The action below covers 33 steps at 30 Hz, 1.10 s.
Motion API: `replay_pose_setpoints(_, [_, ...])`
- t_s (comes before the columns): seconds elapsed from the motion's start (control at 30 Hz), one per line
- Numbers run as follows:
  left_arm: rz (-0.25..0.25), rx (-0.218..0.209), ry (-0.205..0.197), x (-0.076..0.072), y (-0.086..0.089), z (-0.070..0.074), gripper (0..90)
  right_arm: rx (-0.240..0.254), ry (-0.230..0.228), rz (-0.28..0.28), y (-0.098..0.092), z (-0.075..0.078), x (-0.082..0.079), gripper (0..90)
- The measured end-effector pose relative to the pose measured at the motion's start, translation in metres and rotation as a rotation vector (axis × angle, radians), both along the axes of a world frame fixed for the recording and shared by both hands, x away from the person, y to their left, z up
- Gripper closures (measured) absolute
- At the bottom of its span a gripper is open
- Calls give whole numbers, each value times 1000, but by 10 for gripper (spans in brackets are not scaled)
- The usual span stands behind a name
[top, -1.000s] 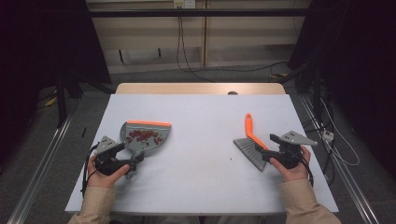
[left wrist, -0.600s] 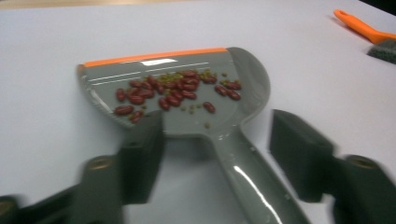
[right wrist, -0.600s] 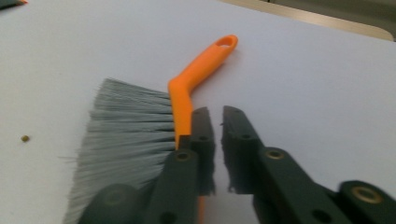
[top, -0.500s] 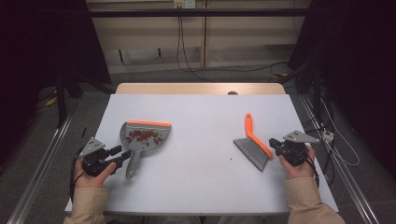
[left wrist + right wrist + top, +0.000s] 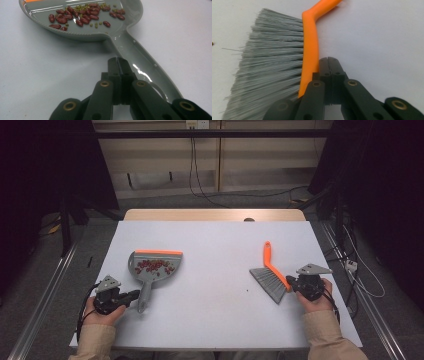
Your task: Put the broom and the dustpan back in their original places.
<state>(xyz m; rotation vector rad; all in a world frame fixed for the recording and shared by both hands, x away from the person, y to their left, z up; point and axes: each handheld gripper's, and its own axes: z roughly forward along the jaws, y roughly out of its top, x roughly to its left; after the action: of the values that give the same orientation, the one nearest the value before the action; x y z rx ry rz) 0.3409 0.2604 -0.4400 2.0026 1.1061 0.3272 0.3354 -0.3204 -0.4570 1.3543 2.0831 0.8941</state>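
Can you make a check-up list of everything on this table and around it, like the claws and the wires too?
Surface: pale flat table top, wooden strip at its far edge.
Job's things: grey plastic dustpan with an orange lip lying flat, holding red beans and small green beans; orange-handled hand brush with grey bristles lying flat.
Clutter: one tiny dark speck near the bristles.
Grippers: left claw shut and empty beside the dustpan handle; right claw shut and empty beside the brush handle. Both have just been closing.
Cables: black wires hanging behind the table; more on the floor at right.
Surroundings: dark curtains at both sides, grey floor.
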Motion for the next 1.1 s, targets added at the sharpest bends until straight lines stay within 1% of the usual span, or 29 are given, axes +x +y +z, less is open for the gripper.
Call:
replay_pose_setpoints(0.17, [1, -6, -2, 0, 0, 0, 900, 30, 13, 46, 9, 0, -3, 900])
replay_pose_setpoints(0.23, [-1, -6, -4, 0, -1, 0, 900, 19, 8, 66, 15, 0, -4, 900])
replay_pose_setpoints(0.27, [-2, -7, -4, 0, -1, 0, 900, 24, 12, 70, 17, 0, -5, 900])
replay_pose_setpoints(0.33, [-3, -10, -4, 1, -1, 0, 900, 28, 9, 75, 19, 0, -5, 900])
replay_pose_setpoints(0.43, [-2, -11, -7, 1, -2, 0, 900, 47, 9, 82, 21, 0, -5, 900])
replay_pose_setpoints(0.57, [-3, -17, -8, 1, -2, 0, 900, 50, -2, 80, 22, 0, -6, 900])
replay_pose_setpoints(0.63, [-9, -30, -4, 1, -2, 0, 900, 60, -10, 86, 22, 0, -6, 900])
replay_pose_setpoints(0.7, [0, -30, -8, 2, -3, 0, 897, 60, -12, 88, 22, 0, -6, 897])
replay_pose_setpoints(0.73, [2, -25, -11, 2, -3, 0, 881, 66, -17, 85, 22, 0, -7, 884])
replay_pose_setpoints(0.77, [17, -21, -18, 2, -2, 0, 841, 65, -17, 77, 21, 0, -7, 849])
replay_pose_setpoints(0.8, [26, -27, -23, 2, -1, 1, 789, 65, -29, 62, 21, 1, -7, 817])
replay_pose_setpoints(0.87, [38, -45, -46, 2, 1, 3, 713, 99, -39, 53, 19, 2, -8, 771])
replay_pose_setpoints(0.9, [47, -56, -52, 2, 2, 4, 649, 114, -52, 46, 19, 3, -9, 750])
replay_pose_setpoints(0.93, [44, -70, -56, 2, 2, 5, 628, 131, -61, 52, 19, 5, -10, 729])
replay_pose_setpoints(0.97, [47, -78, -59, 2, 3, 6, 612, 158, -65, 56, 19, 6, -11, 706])
replay_pose_setpoints(1.0, [54, -89, -61, 1, 3, 6, 567, 188, -69, 54, 20, 7, -11, 668])
replay_pose_setpoints(1.03, [56, -95, -63, 1, 4, 7, 498, 212, -70, 57, 20, 7, -12, 632])
replay_pose_setpoints(1.07, [52, -97, -73, 1, 3, 7, 465, 222, -73, 66, 22, 8, -13, 586])
replay_pose_setpoints(1.1, [50, -94, -83, 0, 3, 8, 433, 219, -78, 74, 24, 9, -15, 546])
